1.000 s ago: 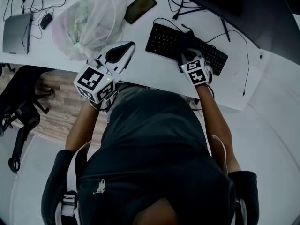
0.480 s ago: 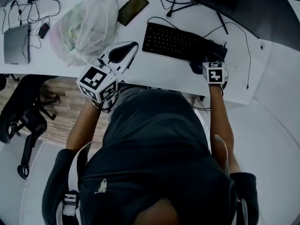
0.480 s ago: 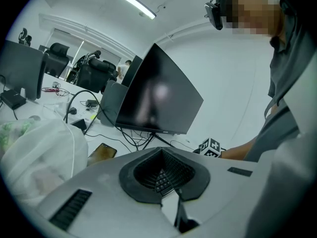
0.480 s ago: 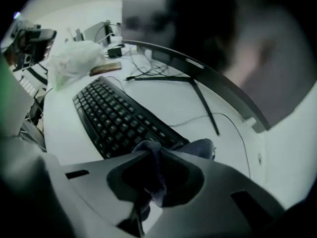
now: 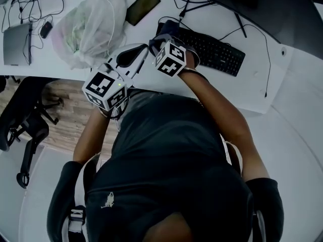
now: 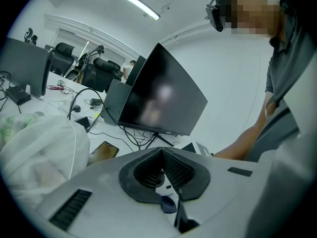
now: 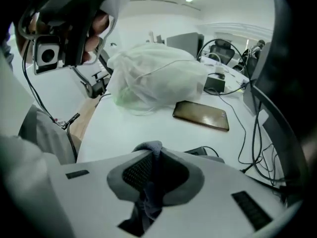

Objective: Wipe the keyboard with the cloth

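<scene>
Head view: right arm stretched forward, right gripper [image 5: 159,40] pinching cloth [image 7: 147,182] over left end of keyboard [image 5: 214,50], upper centre. Left gripper [image 5: 140,50] pressed together, empty, just beside. Desk [image 5: 169,80] edge below; plastic bag [image 5: 91,26] crowds left.

The head view is dim and bluish, with soft shadows on the white desk [image 5: 166,82], while both gripper views are brighter under ceiling light strips [image 6: 141,5], bend hard toward dark round edges, show a pale sheen on the monitor [image 6: 161,95], and render the left gripper [image 6: 161,155] soft up close.
</scene>
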Tool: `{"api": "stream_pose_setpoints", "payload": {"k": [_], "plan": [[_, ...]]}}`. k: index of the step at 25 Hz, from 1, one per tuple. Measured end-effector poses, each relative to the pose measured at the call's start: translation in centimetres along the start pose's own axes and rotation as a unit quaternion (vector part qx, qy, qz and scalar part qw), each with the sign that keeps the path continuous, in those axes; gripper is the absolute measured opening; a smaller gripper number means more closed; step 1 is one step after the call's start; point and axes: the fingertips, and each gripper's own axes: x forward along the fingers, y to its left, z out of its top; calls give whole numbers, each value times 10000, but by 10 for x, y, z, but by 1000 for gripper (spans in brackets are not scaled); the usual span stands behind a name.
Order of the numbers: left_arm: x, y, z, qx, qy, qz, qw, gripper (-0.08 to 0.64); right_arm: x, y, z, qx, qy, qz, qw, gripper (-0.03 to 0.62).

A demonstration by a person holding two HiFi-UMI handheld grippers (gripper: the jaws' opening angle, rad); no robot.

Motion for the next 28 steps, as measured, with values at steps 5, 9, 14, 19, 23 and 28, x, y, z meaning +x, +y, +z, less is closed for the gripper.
{"api": "stream_pose_setpoints", "payload": {"k": [5,9,14,19,23,28], "plan": [[1,13,2,-185,-89,145,9997,2,-22,-23,-61,793,-17,-110,9968,43],[8,23,5,-237,-73,127,9996,2,-80,-57,-160,2383,86,-798,9679,41],[21,32,17,-220,-83,76,9997,2,-155,-84,-345,3929,1090,-2057,8896,41],[30,33,16,-160,63,-50,9998,2,-216,-123,-378,4347,1379,-3162,8319,43],[37,30,19,-132,81,-103,9998,2,-169,-129,-312,3292,1394,-2811,8906,43],[37,26,21,-122,4,-130,9998,2,-93,-101,-193,1735,1060,-2227,9534,43]]}}
